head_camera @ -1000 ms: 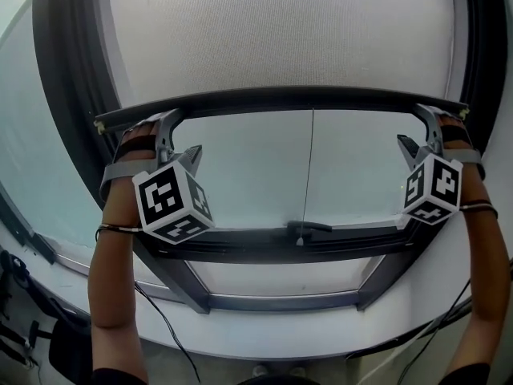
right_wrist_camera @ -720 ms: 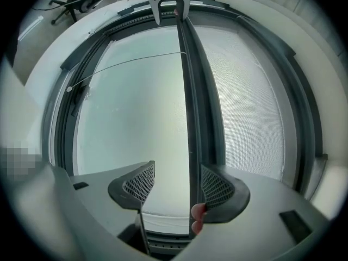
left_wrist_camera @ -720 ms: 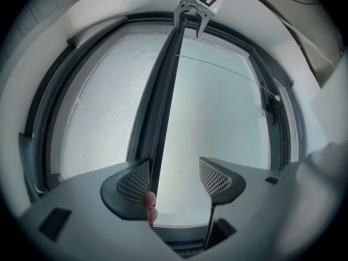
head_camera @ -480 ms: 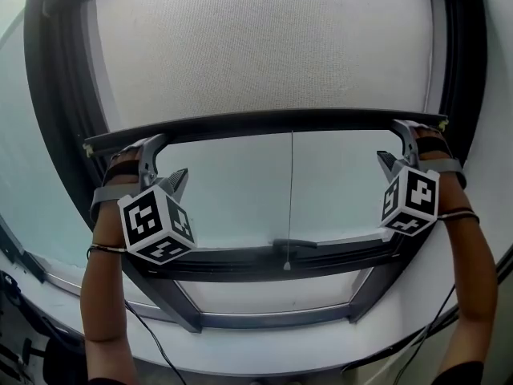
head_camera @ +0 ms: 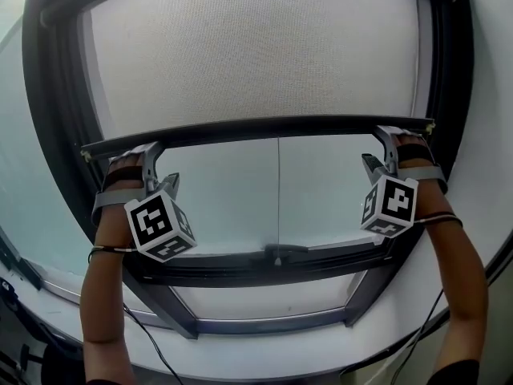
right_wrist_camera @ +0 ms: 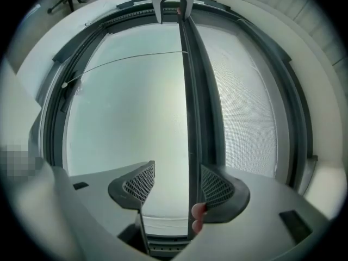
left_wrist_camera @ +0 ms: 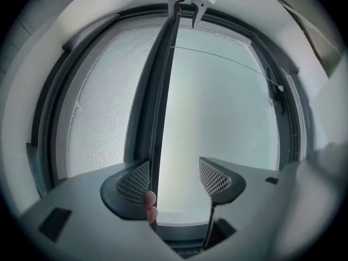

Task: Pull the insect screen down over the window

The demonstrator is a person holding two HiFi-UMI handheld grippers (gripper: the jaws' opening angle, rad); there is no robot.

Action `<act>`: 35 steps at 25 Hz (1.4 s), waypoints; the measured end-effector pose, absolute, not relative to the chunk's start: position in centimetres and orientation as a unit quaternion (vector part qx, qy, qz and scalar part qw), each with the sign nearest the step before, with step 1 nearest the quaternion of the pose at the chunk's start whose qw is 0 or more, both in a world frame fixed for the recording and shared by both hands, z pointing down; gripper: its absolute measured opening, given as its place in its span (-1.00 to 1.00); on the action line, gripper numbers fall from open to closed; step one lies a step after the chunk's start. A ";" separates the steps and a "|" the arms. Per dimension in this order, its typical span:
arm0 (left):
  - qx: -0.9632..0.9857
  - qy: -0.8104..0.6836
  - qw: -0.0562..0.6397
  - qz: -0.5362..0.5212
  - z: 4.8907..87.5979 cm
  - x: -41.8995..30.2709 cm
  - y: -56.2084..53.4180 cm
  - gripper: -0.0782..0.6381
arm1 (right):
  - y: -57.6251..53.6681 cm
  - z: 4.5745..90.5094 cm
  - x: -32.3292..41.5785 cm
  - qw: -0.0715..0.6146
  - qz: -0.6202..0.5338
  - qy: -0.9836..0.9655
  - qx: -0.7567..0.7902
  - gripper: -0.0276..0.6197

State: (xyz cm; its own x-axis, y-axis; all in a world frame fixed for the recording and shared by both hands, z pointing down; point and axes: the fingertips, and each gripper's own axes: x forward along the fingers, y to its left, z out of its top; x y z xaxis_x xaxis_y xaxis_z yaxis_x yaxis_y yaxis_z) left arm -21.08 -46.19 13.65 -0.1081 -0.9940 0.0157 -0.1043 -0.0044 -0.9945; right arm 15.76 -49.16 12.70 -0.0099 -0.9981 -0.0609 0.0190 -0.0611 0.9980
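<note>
At the top of the head view, the insect screen (head_camera: 256, 54) covers the upper part of the window, and its dark bottom bar (head_camera: 256, 127) runs level across the window frame (head_camera: 56, 95), with bare glass (head_camera: 240, 191) below it. The left gripper (head_camera: 160, 165) sits at the left end of the bar and the right gripper (head_camera: 378, 152) at the right end, each on a raised forearm. A thin cord (head_camera: 278, 191) hangs from the middle of the bar toward a handle (head_camera: 284, 249) on the lower rail. Along the left gripper view, the jaws of the left gripper (left_wrist_camera: 174, 179) stand well apart. The bar (left_wrist_camera: 160, 91) passes between them and lies against the left-hand jaw, while the other jaw is clear of it. A fingertip (left_wrist_camera: 149, 205) shows beside the bar at that jaw. The screen mesh (left_wrist_camera: 103, 107) lies to the left of the bar and the glass (left_wrist_camera: 223, 107) to the right, and the right gripper (left_wrist_camera: 185, 4) straddles the far end of the bar. Along the right gripper view, the jaws of the right gripper (right_wrist_camera: 176, 185) are likewise spread. The bar (right_wrist_camera: 193, 91) rests against the right-hand jaw, and a fingertip (right_wrist_camera: 198, 213) shows at its base. The mesh (right_wrist_camera: 244, 102) lies to the right, and the left gripper (right_wrist_camera: 171, 1) straddles the far end.
</note>
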 end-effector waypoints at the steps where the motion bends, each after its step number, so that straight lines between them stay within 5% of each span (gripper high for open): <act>1: -0.502 0.548 0.441 -0.504 13.7 -21.1 -46.1 0.03 | -49.1 12.7 15.7 0.488 -0.518 -0.488 0.506 -0.15; 35: -0.560 0.495 0.376 -0.548 25.5 -20.6 -44.8 0.01 | -48.1 24.8 15.9 0.541 -0.464 -0.539 0.449 -0.15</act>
State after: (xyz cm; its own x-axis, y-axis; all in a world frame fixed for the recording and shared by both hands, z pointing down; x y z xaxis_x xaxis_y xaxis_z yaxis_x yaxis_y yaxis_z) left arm -20.60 -44.76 25.53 -0.0896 -0.9661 0.2421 -0.1422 -0.2282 -0.9632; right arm 15.93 -48.07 24.77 -0.0118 -0.9858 0.1677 0.0177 0.1675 0.9857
